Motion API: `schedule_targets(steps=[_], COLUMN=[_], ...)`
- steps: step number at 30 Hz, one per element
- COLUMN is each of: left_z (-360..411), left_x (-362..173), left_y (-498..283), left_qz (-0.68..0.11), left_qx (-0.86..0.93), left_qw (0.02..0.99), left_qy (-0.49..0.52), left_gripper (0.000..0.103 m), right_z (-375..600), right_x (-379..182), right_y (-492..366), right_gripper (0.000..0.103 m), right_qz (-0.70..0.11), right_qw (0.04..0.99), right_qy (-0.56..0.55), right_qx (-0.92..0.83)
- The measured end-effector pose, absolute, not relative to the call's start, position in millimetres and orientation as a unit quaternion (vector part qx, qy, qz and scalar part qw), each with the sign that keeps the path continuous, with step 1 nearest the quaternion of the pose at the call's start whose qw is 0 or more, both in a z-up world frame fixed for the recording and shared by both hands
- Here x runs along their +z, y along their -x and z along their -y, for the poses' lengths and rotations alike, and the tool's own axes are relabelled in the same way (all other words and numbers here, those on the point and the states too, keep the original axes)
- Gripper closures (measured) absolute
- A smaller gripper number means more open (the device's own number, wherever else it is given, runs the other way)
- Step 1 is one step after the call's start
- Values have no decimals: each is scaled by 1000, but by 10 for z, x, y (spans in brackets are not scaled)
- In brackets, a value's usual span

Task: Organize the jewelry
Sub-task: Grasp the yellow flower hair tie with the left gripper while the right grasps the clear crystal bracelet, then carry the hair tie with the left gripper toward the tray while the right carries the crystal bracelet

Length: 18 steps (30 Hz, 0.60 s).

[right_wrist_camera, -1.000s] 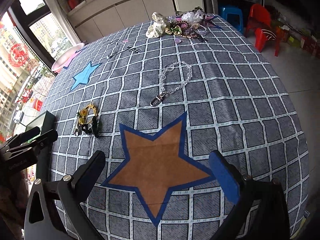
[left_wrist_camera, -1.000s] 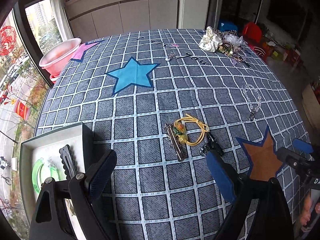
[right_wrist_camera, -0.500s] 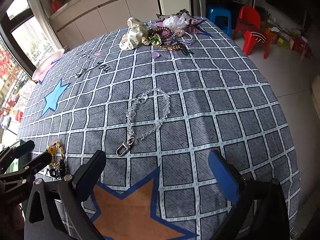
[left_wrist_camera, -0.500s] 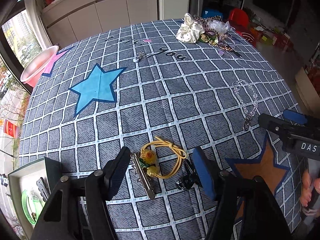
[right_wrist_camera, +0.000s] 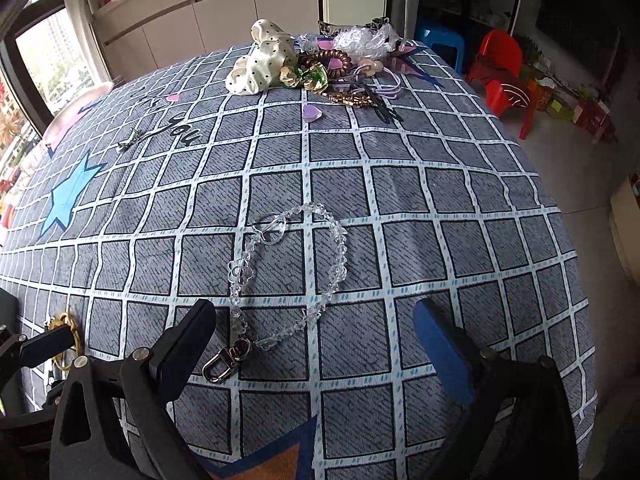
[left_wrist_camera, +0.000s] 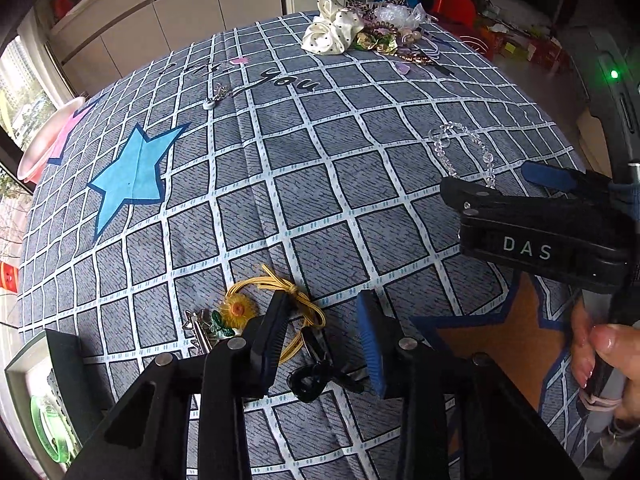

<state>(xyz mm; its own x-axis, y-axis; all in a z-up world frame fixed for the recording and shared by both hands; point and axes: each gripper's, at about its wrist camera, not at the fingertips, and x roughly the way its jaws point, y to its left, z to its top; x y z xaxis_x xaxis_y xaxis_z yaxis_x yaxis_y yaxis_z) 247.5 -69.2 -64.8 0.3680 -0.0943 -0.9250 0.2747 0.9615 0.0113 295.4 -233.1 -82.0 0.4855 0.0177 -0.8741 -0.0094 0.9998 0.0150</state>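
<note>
The left gripper (left_wrist_camera: 320,336) hangs low over the checked tablecloth (left_wrist_camera: 320,184), its two fingers apart and holding nothing. Between them lies a black hair clip (left_wrist_camera: 320,372), flat on the cloth. The dark left finger (left_wrist_camera: 272,336) stands over part of a yellow cord hair tie (left_wrist_camera: 276,292) with a small orange flower on it, and a silver hair clip (left_wrist_camera: 198,332) lies just beside that flower. At the lower left edge sits a tray (left_wrist_camera: 24,364) with a green bangle (left_wrist_camera: 48,428) in it.

The right gripper (right_wrist_camera: 316,340) is also spread wide and holds nothing. Between its fingers, close to the dark left one (right_wrist_camera: 192,340), lies the metal clasp (right_wrist_camera: 226,360) of a clear bead chain (right_wrist_camera: 320,248), whose loop runs away from the gripper across the grey squares. In the left view the same chain (left_wrist_camera: 464,148) shows just beyond the right gripper's body. A brown star (left_wrist_camera: 500,340) printed on the cloth lies under that gripper.

Farther out, a blue star (left_wrist_camera: 132,176) is printed at the left, and a small silver pendant (left_wrist_camera: 216,96) rests near the black lettering. At the far edge is a heap of hair things (right_wrist_camera: 328,68): a cream dotted scrunchie (right_wrist_camera: 260,64), a brown coil tie, green and gold bits and clear wrapping. A pink basin (left_wrist_camera: 48,140) stands at the far left rim of the table
</note>
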Motion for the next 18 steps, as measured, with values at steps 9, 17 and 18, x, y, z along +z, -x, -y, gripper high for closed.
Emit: schedule_targets(steps=[9, 17, 18], left_z=[768, 826, 821], left_x=[-635, -567, -550], left_y=[-2314, -2035, -2003], left_qz=[-549, -545, -543], left_qx=[-143, -170, -173], left_qw=[820, 819, 820], left_qy=[-72, -59, -55], left_gripper=[90, 92, 92], right_z=[2342, 2491, 2510], right_x=[-708, -669, -657], right_y=[-2869, -2620, -2572], right_gripper=[86, 97, 97], right_qz=[-491, -488, -487], right_qw=[871, 872, 872], right_qy=[-4, -37, -42], right_qx=[9, 20, 24])
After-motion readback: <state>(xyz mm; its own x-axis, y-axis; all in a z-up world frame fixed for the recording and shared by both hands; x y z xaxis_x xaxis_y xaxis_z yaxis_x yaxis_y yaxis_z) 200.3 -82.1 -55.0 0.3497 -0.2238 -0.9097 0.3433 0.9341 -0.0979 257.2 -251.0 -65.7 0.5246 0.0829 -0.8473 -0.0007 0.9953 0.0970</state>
